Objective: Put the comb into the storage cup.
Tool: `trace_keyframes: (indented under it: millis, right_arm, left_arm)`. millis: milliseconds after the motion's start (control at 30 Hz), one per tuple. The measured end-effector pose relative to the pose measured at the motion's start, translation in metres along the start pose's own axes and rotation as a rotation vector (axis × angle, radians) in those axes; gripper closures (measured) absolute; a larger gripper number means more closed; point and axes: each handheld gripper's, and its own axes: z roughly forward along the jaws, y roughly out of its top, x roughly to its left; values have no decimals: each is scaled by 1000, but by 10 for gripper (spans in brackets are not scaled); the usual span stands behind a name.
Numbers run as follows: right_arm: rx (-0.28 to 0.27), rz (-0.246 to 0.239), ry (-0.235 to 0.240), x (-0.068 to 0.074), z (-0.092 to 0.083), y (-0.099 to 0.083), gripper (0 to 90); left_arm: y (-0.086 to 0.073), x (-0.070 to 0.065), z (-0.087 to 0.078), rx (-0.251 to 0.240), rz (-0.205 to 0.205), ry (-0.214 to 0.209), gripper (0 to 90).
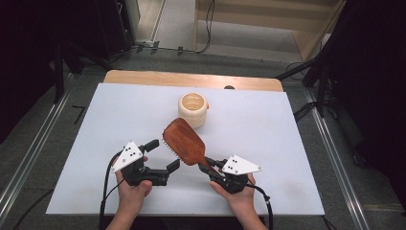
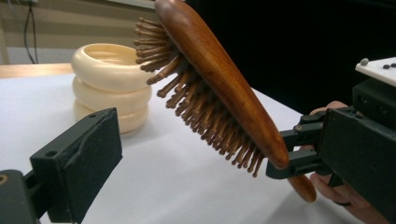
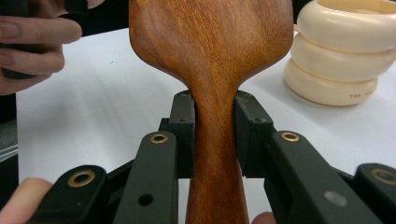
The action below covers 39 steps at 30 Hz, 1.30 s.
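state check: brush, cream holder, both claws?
wooden hairbrush: lifted off the table, tilted, handle clamped, bristles facing the left claw.
cream ringed holder: upright on the table, untouched; inside not visible.
right claw: shut on the brush handle.
left claw: open, holding nothing, beside the bristles.

The table (image 1: pixel 119 110) has a white top with a wooden edge at the far side. A cream ringed pot (image 1: pixel 193 109) stands on it.

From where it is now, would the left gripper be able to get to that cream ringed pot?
Probably yes. The left gripper hangs open and empty, and the white table between it and the cream pot is bare. The wooden hairbrush, clamped by the right gripper, slants just beside that path, so it might brush the bristles.
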Motion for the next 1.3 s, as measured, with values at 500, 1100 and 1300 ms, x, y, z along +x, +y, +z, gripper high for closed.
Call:
trace_keyframes:
  millis: [500,1100,1300]
  right_arm:
    - [-19,-31,21,19,6,1,695]
    - [-41,-24,10,38,15,-2,693]
    - [-36,-19,12,40,18,-4,693]
  left_arm:
    - [-3,-6,8,6,-63,32,102]
    - [-6,-7,13,29,-151,97,253]
    - [-9,-3,14,35,-189,70,297]
